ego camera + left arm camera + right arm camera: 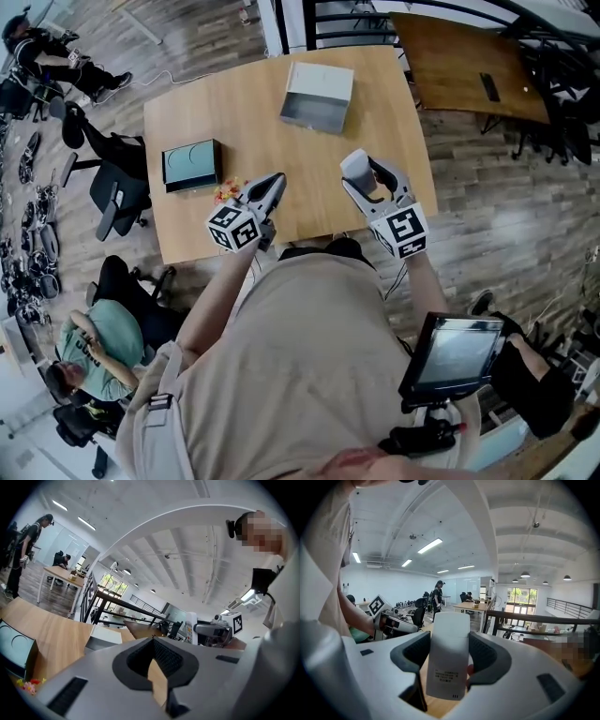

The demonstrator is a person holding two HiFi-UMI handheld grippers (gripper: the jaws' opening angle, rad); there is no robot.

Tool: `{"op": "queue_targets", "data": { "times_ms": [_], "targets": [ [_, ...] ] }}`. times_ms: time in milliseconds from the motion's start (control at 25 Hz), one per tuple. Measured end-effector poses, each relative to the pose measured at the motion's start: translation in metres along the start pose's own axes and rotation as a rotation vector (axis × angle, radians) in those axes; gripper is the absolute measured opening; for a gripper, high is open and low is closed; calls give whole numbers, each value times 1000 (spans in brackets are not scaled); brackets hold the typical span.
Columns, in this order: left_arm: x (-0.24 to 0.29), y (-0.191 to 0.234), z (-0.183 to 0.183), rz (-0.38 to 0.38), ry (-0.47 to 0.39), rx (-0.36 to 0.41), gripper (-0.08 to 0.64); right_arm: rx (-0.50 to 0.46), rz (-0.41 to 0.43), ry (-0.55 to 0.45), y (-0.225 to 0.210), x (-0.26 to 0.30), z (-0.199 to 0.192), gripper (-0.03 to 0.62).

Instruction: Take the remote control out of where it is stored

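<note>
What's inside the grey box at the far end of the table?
Its inside is hidden; the box shows only a pale top and dark side. The remote is outside, in the right gripper.

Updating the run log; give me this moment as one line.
right claw: shut on remote control, held over table | left claw: shut, empty | grey box: on table
</note>
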State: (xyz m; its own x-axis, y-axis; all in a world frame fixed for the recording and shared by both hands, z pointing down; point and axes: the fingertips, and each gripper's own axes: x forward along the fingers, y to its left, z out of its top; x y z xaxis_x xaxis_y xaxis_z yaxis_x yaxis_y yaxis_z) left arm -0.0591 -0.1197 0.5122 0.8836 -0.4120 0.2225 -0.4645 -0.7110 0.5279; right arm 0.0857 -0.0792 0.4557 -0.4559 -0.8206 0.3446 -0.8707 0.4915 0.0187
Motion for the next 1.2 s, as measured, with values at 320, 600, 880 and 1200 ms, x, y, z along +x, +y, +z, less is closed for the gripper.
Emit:
{"op": "queue_targets", "data": {
  "times_ms": [320,600,880,1200],
  "targets": [
    [18,-6,-8,26,27,14,5,-20,32,75,-15,17,-35,264],
    [22,2,-25,76,71,3,5,-76,54,138,-23,36,-66,264],
    [37,4,-38,129,108,5,5,-93,92,214,-31,42,-98,264],
    [35,24,-32,208,95,17,5,-88,149,318,-19,65,-140,264]
  ]
}}
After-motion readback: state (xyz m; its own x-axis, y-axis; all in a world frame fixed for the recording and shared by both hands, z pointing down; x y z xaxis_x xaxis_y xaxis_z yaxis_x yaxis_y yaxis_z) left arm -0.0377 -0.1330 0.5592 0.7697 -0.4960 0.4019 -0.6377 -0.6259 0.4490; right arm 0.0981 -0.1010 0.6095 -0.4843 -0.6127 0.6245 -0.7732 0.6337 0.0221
